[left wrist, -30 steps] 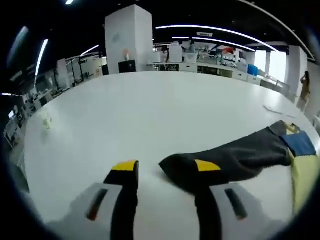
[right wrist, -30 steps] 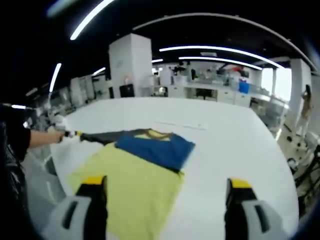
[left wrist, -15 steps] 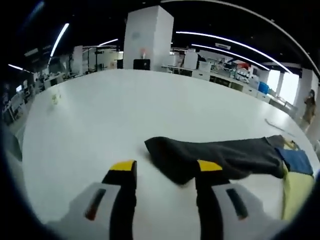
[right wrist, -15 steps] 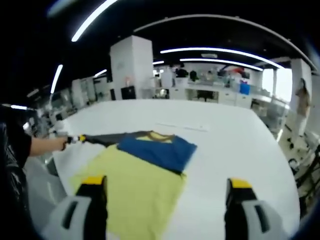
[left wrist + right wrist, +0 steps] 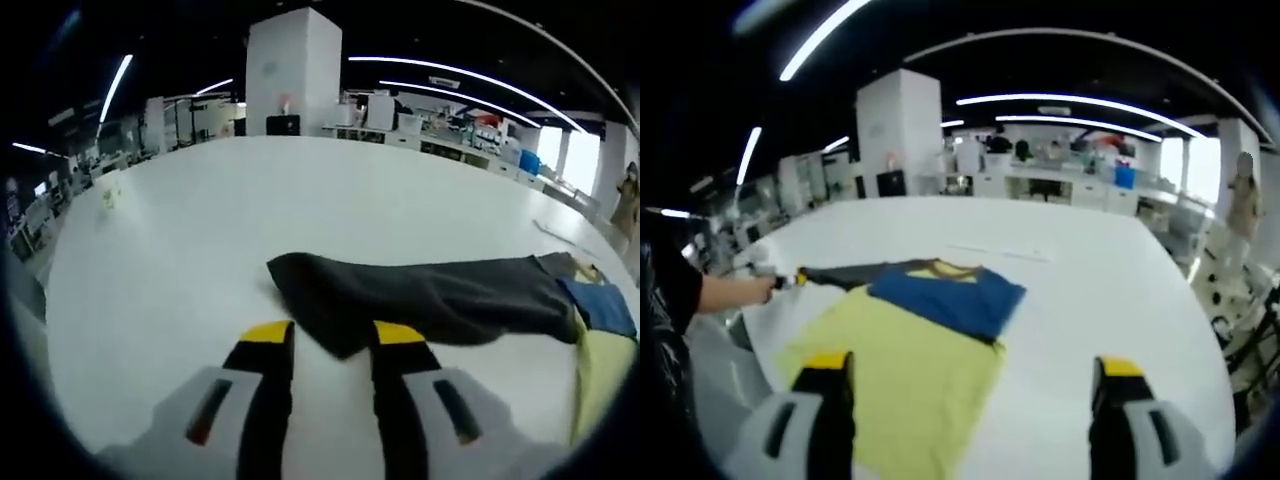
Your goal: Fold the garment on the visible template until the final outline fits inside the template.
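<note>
The garment lies on the white table (image 5: 1100,290): a yellow body (image 5: 905,385), a blue panel (image 5: 950,295) folded over it, and a dark grey sleeve (image 5: 840,273) stretched out to the left. In the left gripper view the sleeve (image 5: 430,300) runs from the blue panel (image 5: 605,305) towards me. Its near edge sits between the jaws of my left gripper (image 5: 333,335), which are narrowed but still apart. My right gripper (image 5: 973,368) hovers wide open over the yellow body, holding nothing. A person's hand (image 5: 735,290) holds the left gripper (image 5: 790,281) at the sleeve's tip.
A thin white strip (image 5: 1000,252) lies on the table beyond the garment. A small pale object (image 5: 108,195) sits near the table's far left edge. A white pillar (image 5: 900,130) and lab benches stand behind the table. A person (image 5: 1240,205) stands at the far right.
My left gripper's jaws have drawn closer together and the sleeve's end has come in between them. The right gripper and the rest of the garment have hardly moved.
</note>
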### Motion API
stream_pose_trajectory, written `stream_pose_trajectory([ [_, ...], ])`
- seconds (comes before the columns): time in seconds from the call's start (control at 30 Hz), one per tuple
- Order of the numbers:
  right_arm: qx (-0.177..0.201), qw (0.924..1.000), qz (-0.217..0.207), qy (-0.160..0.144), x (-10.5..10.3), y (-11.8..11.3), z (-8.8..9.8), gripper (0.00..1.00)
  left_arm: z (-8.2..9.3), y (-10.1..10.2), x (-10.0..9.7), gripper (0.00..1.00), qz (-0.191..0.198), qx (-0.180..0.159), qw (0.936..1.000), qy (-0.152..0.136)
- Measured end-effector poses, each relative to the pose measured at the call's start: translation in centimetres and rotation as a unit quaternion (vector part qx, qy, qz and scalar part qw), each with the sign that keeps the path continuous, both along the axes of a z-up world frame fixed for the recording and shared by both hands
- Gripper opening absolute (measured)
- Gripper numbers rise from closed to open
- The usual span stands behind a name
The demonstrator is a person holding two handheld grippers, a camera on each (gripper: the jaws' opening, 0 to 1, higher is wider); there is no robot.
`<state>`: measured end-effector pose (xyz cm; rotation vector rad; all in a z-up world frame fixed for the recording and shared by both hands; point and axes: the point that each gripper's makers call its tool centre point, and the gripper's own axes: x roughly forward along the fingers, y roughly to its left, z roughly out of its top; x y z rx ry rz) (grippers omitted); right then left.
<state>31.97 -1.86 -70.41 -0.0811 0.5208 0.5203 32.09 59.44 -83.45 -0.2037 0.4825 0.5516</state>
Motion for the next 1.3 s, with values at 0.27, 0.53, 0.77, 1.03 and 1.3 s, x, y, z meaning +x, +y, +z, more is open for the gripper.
stream_pose_trajectory([
  [0.27, -0.001, 1.0, -0.004, 0.003, -0.2, 0.0, -0.2, 0.99, 0.1, -0.1, -0.4, 0.15, 0.041, -0.022, 0.9989, 0.008],
  [0.53, 0.017, 0.9998, -0.007, -0.004, 0.1, -0.1, 0.3, 0.99, -0.6, 0.4, 0.5, 0.0, 0.047, -0.058, 0.9972, 0.001],
  [0.77, 0.052, 0.9986, -0.004, 0.004, -0.2, 0.3, 0.8, 0.99, 0.6, 1.0, 0.0, 0.0, 0.02, -0.044, 0.9988, 0.001],
  [1.03, 0.049, 0.9988, -0.001, 0.002, -0.4, 0.4, 1.0, 0.99, 2.6, 1.9, -0.3, 0.0, -0.043, 0.002, 0.9985, 0.034],
  [1.3, 0.047, 0.9989, 0.0, 0.006, -0.8, 0.5, 0.9, 0.99, 0.6, 5.2, 0.2, 0.0, -0.079, -0.013, 0.9948, 0.063],
])
